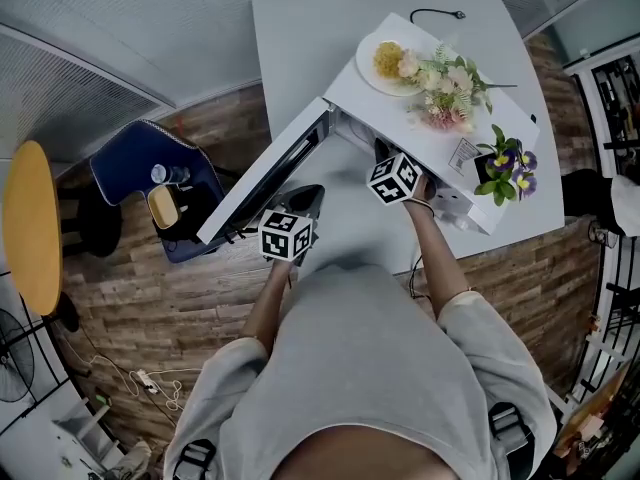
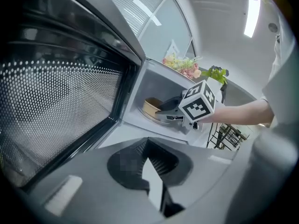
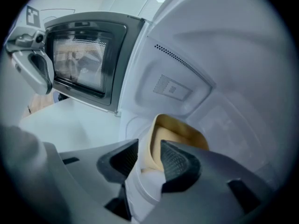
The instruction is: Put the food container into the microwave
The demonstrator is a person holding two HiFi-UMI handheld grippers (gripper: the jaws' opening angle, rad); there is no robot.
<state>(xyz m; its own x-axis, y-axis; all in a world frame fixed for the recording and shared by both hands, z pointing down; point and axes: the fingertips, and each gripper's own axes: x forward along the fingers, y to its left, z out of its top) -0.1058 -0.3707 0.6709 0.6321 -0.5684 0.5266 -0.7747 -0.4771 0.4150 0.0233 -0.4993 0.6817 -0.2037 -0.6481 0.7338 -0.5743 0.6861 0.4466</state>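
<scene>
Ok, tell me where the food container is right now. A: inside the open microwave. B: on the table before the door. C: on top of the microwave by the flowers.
A: the food container sits inside the microwave cavity, its rim between the jaws of the right hand-held gripper.

All three views fisheye: straight edges bow, corners vignette to black. Light cool, even, from overhead; ceiling strip (image 2: 251,13) clips to white. Head view sharp, worktop (image 1: 300,38) bright, shadows soft. Walls of microwave cavity (image 3: 205,59) washed pale, low contrast. Bodies of left claw (image 2: 148,141) and right claw (image 3: 149,143) close to lens, blurred.
</scene>
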